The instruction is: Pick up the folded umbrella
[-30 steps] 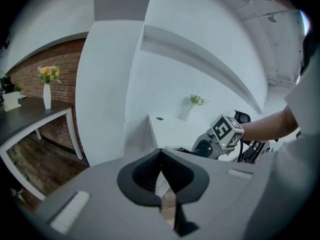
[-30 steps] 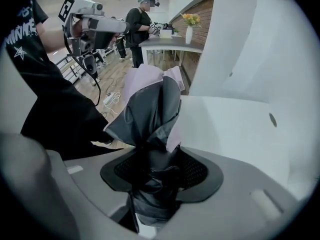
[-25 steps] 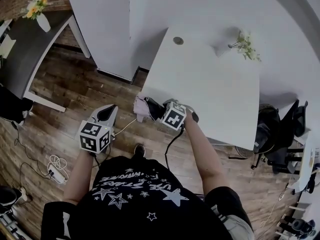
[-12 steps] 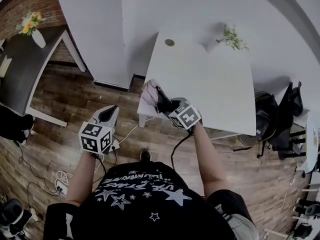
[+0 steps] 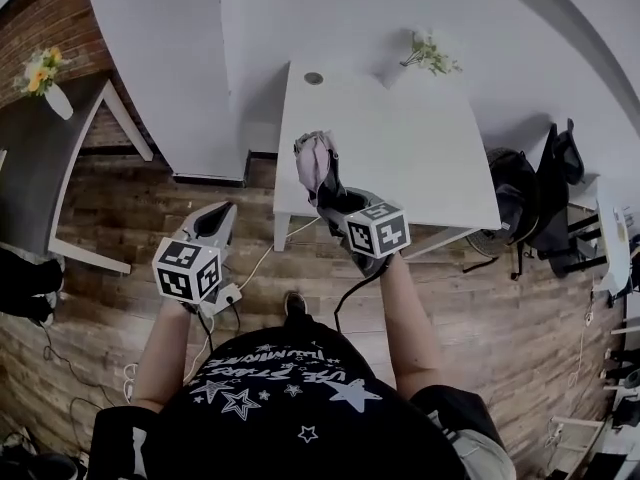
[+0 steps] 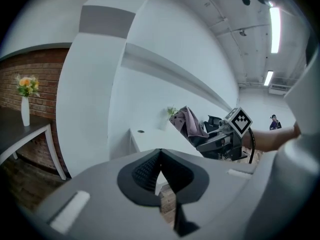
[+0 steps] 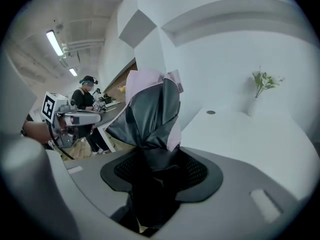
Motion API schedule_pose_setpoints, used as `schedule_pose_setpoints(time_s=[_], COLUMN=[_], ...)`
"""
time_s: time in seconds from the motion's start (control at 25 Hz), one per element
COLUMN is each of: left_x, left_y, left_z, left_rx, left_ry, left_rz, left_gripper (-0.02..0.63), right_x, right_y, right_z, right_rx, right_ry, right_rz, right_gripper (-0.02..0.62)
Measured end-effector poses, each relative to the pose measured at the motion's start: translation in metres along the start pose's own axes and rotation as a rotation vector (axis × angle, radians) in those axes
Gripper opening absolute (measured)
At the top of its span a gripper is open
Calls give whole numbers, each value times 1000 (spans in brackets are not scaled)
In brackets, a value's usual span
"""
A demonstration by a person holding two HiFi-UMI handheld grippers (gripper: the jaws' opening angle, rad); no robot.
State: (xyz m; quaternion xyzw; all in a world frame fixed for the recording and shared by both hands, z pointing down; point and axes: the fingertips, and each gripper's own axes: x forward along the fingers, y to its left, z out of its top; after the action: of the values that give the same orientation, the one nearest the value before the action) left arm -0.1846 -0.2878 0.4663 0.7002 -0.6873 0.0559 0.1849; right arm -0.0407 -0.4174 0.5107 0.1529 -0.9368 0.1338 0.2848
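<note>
Since the earlier frame the right gripper [image 5: 338,196] has risen and rolled, so the folded umbrella [image 5: 314,161] now stands upright above the near edge of the white surface [image 5: 430,158] and seems clear of it. Its fingers [image 7: 197,173] are clenched on the dark lower end. I judge the grip must stay firm, because the loose cloth may slip. The fingers of the left gripper [image 5: 214,224] are pressed together, with nothing between them.
</note>
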Motion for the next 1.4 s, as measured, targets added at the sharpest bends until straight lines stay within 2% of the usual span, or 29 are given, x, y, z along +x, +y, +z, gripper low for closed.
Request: schedule_pose_setpoints(time_s=[0.48,0.8,1.16,1.4], left_x=[-48,-76,-117,-120], left_y=[-20,-27,-33,-30], left_z=[-4,-16,-35,-39], left_rx=[22,29,55,37], left_ry=[-15,-6,3,22], left_rz=[-115,-190,-252,-271], left_gripper=[0,0,0,0], right_x=[-57,-80,-106,-110], right_y=[57,92,138,149], right_z=[-20,-38,-67,-77], right_rx=[159,210,256,291], right_ry=[-123,-188,-228,-214], right_rz=[-106,-187,-262,-285], right_gripper=[233,233,233,232])
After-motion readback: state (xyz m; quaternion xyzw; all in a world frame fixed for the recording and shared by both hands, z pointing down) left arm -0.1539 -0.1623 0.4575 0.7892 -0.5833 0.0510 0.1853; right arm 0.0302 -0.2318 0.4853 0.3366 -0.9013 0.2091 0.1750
